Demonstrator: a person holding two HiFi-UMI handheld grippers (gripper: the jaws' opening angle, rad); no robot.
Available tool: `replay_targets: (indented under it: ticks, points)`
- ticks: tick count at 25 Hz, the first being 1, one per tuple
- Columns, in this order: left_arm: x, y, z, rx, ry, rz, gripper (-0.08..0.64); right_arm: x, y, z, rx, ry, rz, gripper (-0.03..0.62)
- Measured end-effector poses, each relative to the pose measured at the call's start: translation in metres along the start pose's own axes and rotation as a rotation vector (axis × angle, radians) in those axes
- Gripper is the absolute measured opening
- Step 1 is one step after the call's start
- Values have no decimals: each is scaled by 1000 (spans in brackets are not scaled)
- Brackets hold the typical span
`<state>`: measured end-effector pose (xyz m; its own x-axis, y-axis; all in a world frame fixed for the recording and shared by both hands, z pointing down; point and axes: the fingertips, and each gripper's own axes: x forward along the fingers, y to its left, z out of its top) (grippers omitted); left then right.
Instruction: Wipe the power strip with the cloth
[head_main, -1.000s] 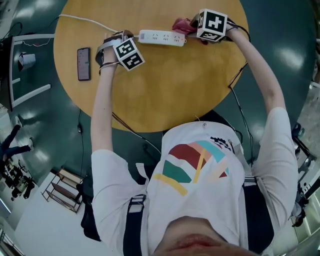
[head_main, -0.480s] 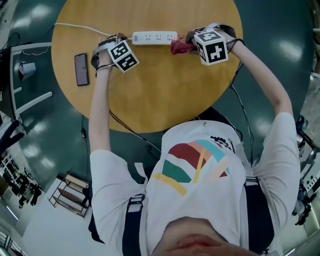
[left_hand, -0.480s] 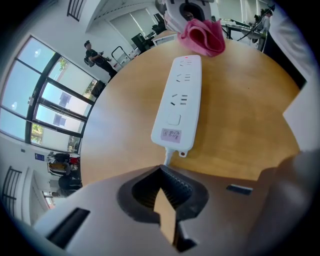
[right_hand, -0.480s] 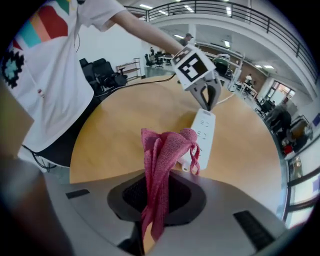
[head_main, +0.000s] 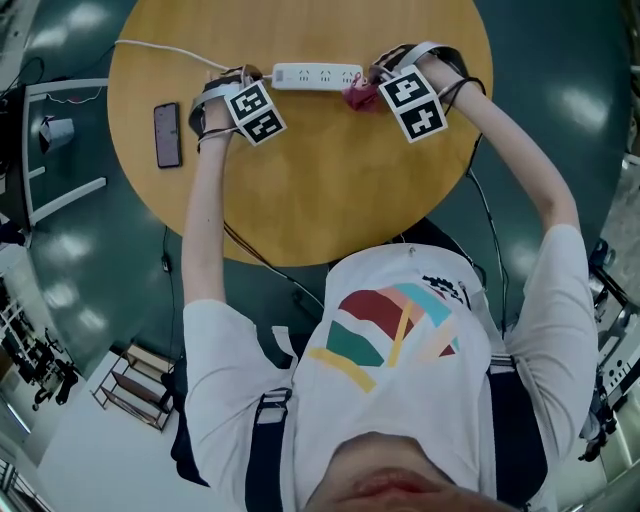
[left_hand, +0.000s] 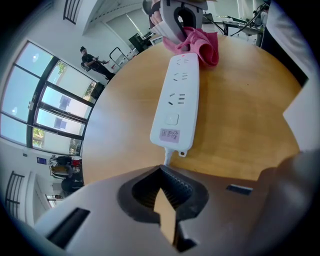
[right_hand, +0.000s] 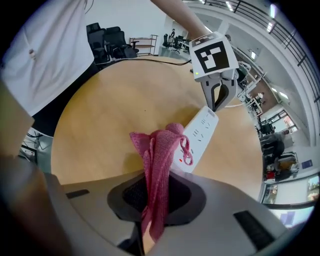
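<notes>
The long white power strip (head_main: 317, 76) lies flat on the round wooden table (head_main: 330, 190). The right gripper (left_hand: 176, 35) pinches the pink knitted cloth (right_hand: 159, 165), which touches one end of the strip. The left gripper (right_hand: 216, 106) is closed on the white cord (head_main: 165, 44) at the other end.

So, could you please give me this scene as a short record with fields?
surface: round wooden table
power strip: white, lying flat near the table's far edge
cloth: pink, bunched at the strip's right end
right gripper: shut on the cloth
left gripper: shut on the cord at the strip's left end
phone: dark, flat on the table, left of the left gripper
</notes>
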<state>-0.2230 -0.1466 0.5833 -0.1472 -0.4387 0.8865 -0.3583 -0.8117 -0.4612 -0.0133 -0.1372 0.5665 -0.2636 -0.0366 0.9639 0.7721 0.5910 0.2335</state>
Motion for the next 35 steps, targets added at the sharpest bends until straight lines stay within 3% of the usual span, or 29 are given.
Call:
replay_targets:
  ticks: [7,14,20,35]
  points:
    - [4,1,-1,68,25,6,38,5,-19,-7,151,-67,41,40]
    - [5,0,-1,78,32,-14,38,3,-29,-25,225,-51,76,38]
    - [6,0,-2,70,33,-18,38,5,-47,-59,275,14,42,40]
    - [5,3,-2,39,16,-13,38,-1,-79,-94,447,77,-92,40]
